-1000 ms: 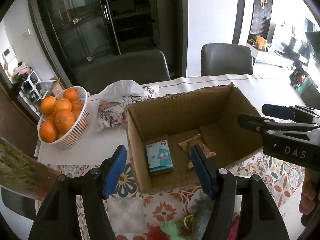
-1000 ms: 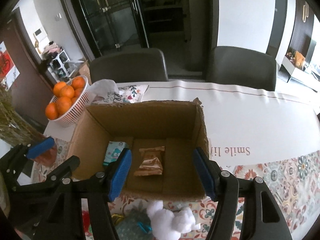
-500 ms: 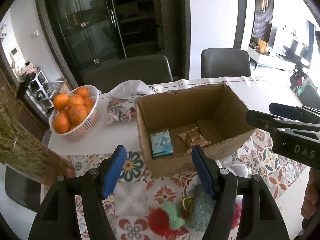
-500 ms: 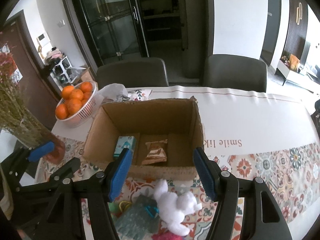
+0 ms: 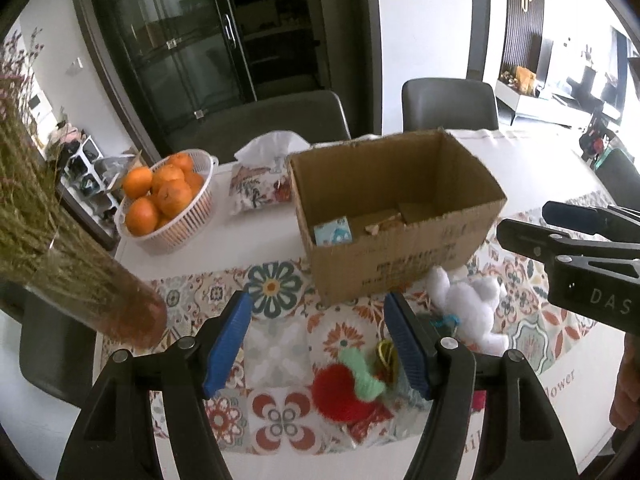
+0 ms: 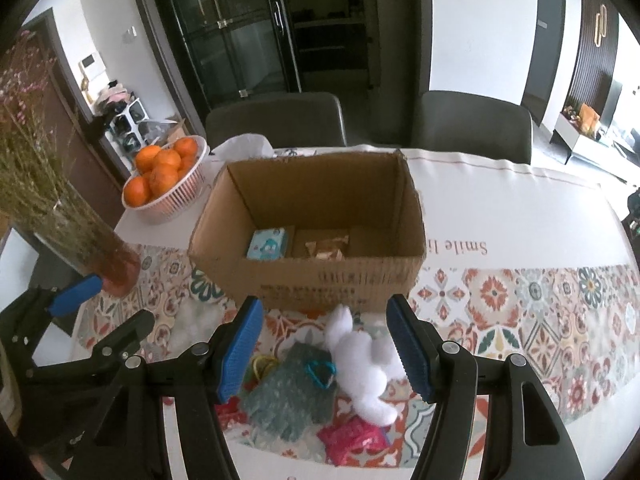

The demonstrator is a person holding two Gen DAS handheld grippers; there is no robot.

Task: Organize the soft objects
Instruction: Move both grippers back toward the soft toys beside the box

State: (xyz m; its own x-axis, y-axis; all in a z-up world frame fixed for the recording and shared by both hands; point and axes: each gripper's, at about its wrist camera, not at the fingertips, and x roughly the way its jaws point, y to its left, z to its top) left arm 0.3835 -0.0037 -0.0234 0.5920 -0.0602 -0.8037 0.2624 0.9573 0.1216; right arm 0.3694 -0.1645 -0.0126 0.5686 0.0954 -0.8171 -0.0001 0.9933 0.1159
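Observation:
An open cardboard box (image 5: pixel 400 256) (image 6: pixel 320 284) stands on the table and holds a light-blue tissue pack (image 6: pixel 267 243) and a brown snack packet (image 6: pixel 326 249). In front of it lie a white plush toy (image 6: pixel 366 364) (image 5: pixel 468 304), a teal bubble-wrap pouch (image 6: pixel 292 396), a red and green pom-pom toy (image 5: pixel 348 388), yellow bands (image 6: pixel 262 364) and a pink packet (image 6: pixel 352 438). My left gripper (image 5: pixel 320 344) is open and empty above the pom-pom toy. My right gripper (image 6: pixel 326 344) is open and empty above the plush toy.
A white basket of oranges (image 5: pixel 164 200) (image 6: pixel 166 176) and a floral tissue pouch (image 5: pixel 260 184) sit left of the box. A vase of dried flowers (image 5: pixel 80 272) (image 6: pixel 84 240) stands at the near left. Two grey chairs (image 6: pixel 472 124) stand behind the table.
Both grippers have pulled back and up from over the box. The soft items in front of the box have come into view. Both stay open.

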